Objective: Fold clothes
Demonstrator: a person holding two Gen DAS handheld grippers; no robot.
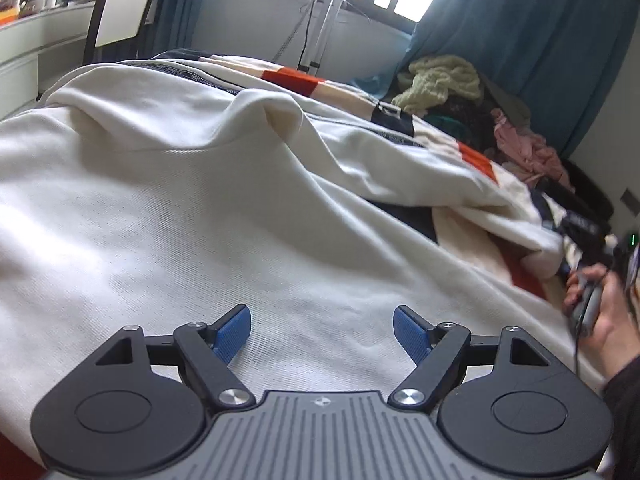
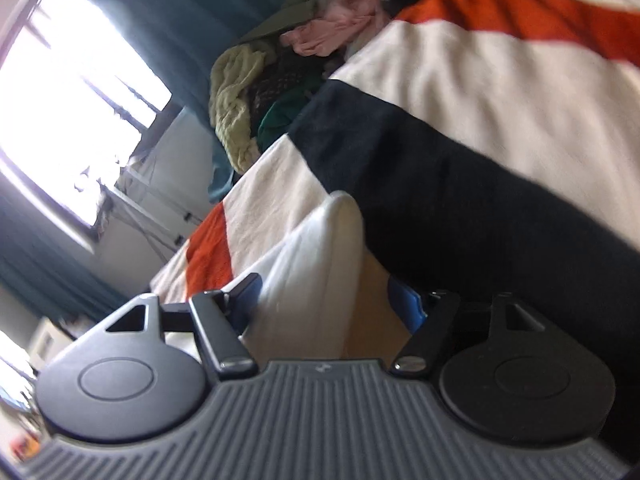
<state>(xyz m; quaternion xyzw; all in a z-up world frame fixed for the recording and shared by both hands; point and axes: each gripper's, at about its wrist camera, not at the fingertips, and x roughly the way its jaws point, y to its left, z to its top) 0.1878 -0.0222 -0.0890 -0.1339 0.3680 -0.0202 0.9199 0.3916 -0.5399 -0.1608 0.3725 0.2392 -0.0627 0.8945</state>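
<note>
Over white garment [image 1: 200, 220]: left gripper [image 1: 322, 330] spread, empty | right gripper [image 2: 324, 300] clamping garment fold [image 2: 312, 264]

Cream garment [image 1: 224, 216]: matt cotton-like cloth with a fine ribbed weave, soft folds; striped bedcover [image 2: 500, 92] under it is matt woven cloth in cream, orange and navy blocks. Left tool [image 1: 322, 330]: matt black plastic linkage arms with shiny metal pivot screws, blue finely textured pads [image 1: 232, 334], grey ribbed plastic housing; right tool [image 2: 332, 300] looks like the same build, its pads against the cream cloth. Pile of clothes [image 1: 444, 80]: chunky pale-green knit, rough-looking, beside crumpled pink fabric; curtain [image 1: 532, 40] is matt teal cloth.
</note>
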